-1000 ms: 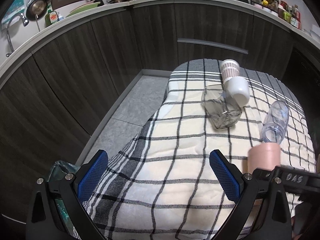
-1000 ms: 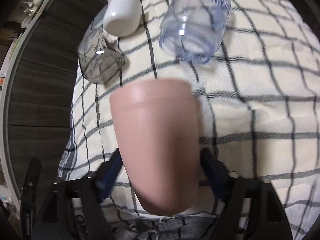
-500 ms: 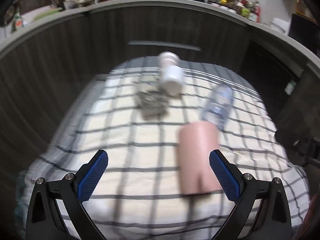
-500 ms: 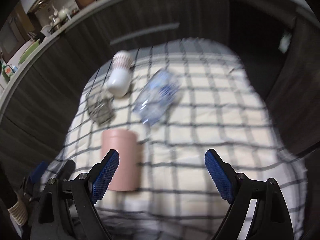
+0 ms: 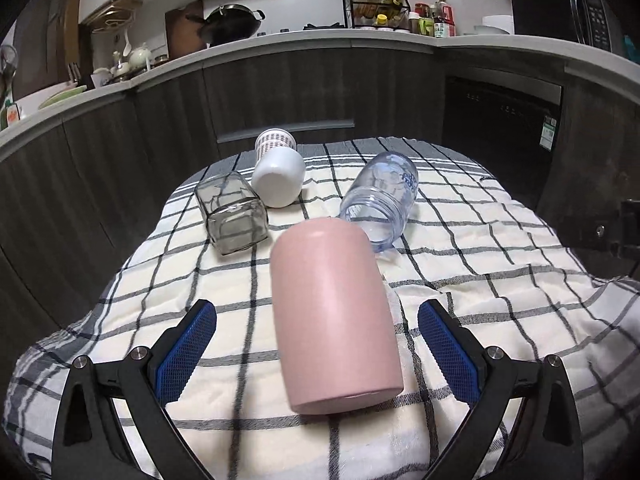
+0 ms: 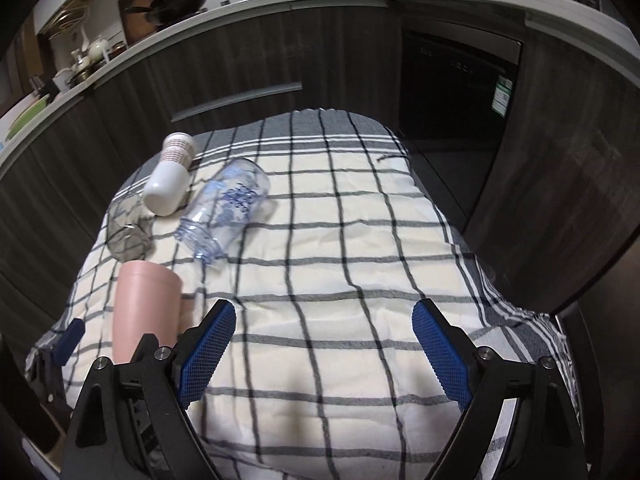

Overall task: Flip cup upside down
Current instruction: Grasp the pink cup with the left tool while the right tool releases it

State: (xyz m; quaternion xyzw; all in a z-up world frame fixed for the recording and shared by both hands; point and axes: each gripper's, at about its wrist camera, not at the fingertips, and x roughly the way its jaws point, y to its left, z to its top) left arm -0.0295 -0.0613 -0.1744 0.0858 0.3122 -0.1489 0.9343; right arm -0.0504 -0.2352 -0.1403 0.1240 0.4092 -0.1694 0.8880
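A pink cup (image 5: 334, 312) stands upside down on the checked cloth (image 5: 480, 248), flat base up. My left gripper (image 5: 316, 350) is open, its blue pads on either side of the cup without touching it. The cup also shows at the left of the right wrist view (image 6: 144, 308). My right gripper (image 6: 324, 350) is open and empty, to the right of the cup, over bare cloth (image 6: 340, 240).
A clear square glass (image 5: 232, 212), a white patterned cup (image 5: 278, 172) and a clear blue-printed jar (image 5: 382, 200) lie on their sides behind the pink cup. Dark cabinets (image 5: 320, 88) ring the cloth-covered table. The cloth's edges drop off left and right.
My right gripper let go of the pink cup, opened and drew back to the right. My left gripper swung in so the standing cup sits between its open jaws.
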